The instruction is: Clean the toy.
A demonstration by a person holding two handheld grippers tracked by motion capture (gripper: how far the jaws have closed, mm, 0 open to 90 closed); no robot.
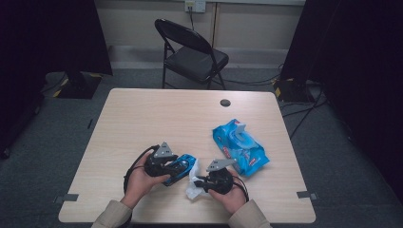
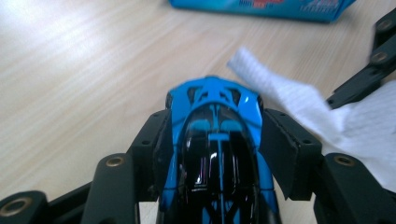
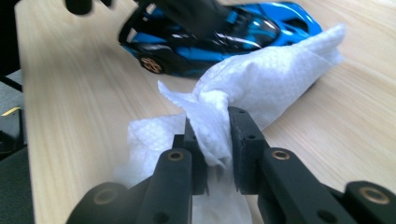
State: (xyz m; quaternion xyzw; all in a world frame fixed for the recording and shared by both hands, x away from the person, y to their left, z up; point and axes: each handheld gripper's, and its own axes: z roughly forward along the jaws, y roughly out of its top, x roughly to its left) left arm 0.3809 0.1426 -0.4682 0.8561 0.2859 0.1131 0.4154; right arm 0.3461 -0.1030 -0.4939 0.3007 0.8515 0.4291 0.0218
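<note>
I had the left gripper (image 1: 175, 167) clamped on the glossy blue-and-black toy car (image 2: 215, 154) — matte black pads (image 2: 280, 154) pressed flat against both flanks, jaws abt half apart, the car's smooth moulded nose poking out past them over the pale wood-grain table (image 1: 157, 118). The right gripper (image 3: 217, 140) had its jaws close together, pinching a bunched fold of the white, dimpled paper wipe (image 3: 261, 79) — soft, crumpled stuff, its free end draped against the car's side. Both sat near the table's front edge, just beside each other. To the right lay a crinkly blue plastic wipes pack (image 1: 240, 147) w/ its lid flap raised, well apart from the car.
</note>
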